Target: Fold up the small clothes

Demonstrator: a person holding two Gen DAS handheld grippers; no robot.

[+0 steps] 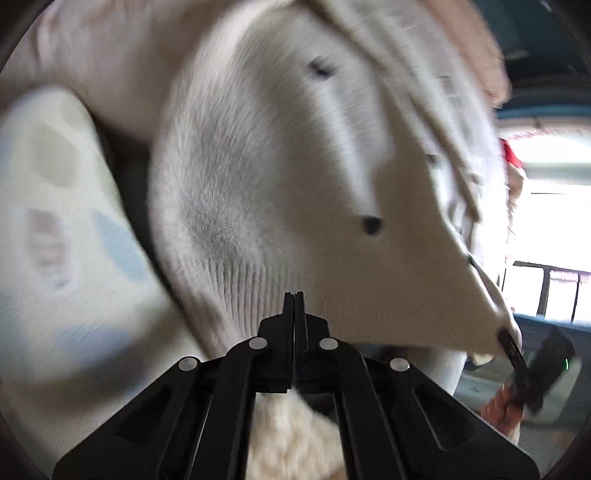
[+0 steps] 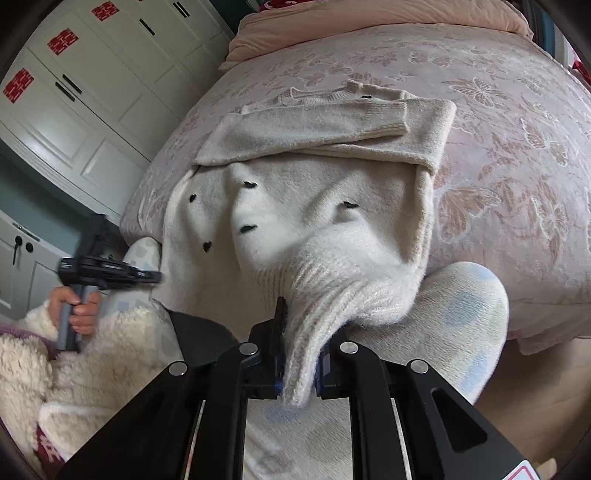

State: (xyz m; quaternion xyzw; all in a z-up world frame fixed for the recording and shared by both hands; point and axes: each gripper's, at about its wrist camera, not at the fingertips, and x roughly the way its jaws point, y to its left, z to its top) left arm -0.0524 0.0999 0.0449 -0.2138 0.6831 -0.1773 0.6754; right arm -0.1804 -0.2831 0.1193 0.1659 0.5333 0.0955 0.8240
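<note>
A cream knit sweater (image 2: 303, 173) with small black marks lies on the bed, its sleeves folded across the upper part. My right gripper (image 2: 299, 317) is shut on its ribbed hem (image 2: 325, 291), bunched between the fingers at the bed's near edge. In the left wrist view the sweater (image 1: 295, 177) fills the frame, blurred. My left gripper (image 1: 294, 295) is shut with its tips at the ribbed hem (image 1: 258, 280); whether cloth is pinched there is not clear. The left gripper also shows in the right wrist view (image 2: 155, 276) at the sweater's left corner, and the right gripper in the left wrist view (image 1: 508, 341) at the other corner.
The bed has a pink butterfly-patterned cover (image 2: 498, 122) with a folded pink quilt (image 2: 369, 22) at the far end. White wardrobe doors (image 2: 92, 81) stand at the left. My knees in patterned pyjamas (image 2: 461, 306) press against the bed edge. A fluffy cream sleeve (image 2: 92, 354) covers my left arm.
</note>
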